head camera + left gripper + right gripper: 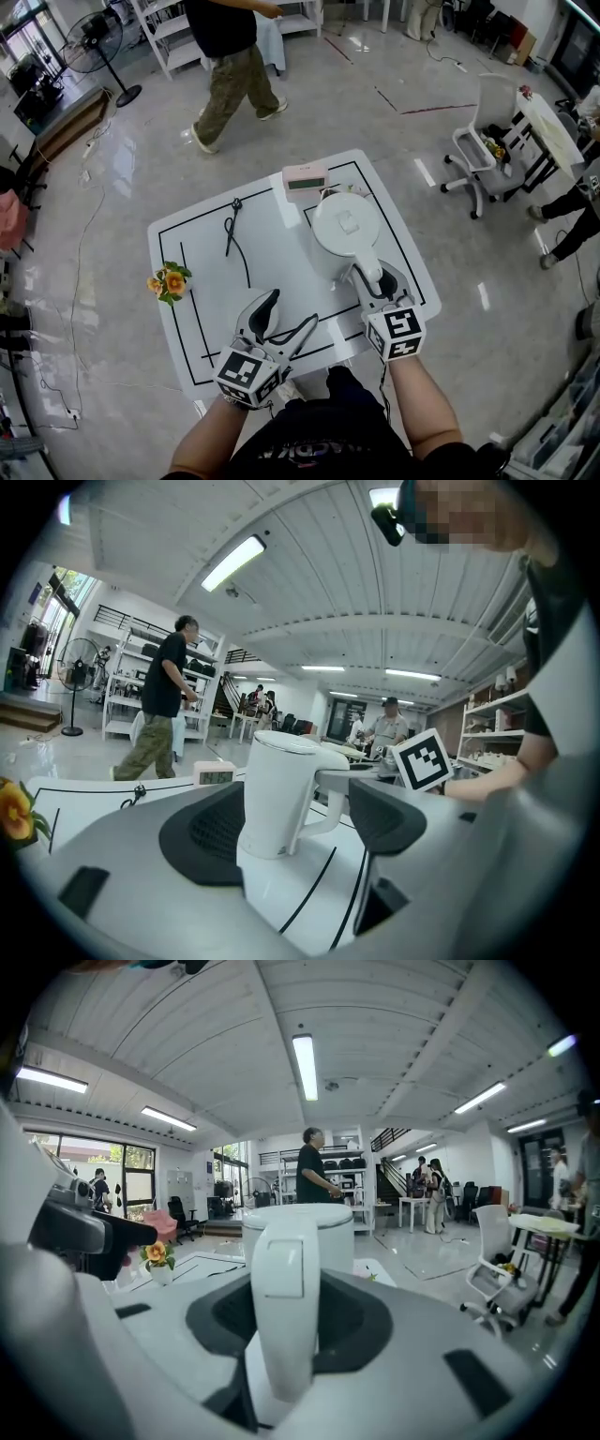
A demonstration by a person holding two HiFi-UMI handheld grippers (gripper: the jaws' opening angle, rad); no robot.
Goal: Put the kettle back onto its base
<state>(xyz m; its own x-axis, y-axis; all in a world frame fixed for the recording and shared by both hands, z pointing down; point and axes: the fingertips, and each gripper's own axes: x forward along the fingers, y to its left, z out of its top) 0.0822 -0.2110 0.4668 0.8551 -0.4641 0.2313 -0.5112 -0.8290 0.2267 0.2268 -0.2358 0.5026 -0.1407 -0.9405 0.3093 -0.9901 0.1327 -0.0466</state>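
Observation:
A white electric kettle [342, 228] stands upright on the right half of the white table [206, 309]. Its handle [367, 270] points toward me. My right gripper [369, 277] is shut on that handle, and in the right gripper view the dark pads [349, 1321] press the handle [286, 1307] from both sides. My left gripper [292, 315] hovers low near the table's front, open and holding nothing. In the left gripper view the kettle [281, 794] stands some way beyond the left gripper [295, 829]. I cannot make out the base apart from the kettle.
A pink digital clock [305, 180] stands just behind the kettle. A black scissors-like tool [232, 225] lies at mid-left, and a small flower pot [169, 281] stands at the left edge. A person [230, 66] walks beyond the table. An office chair [483, 150] stands at far right.

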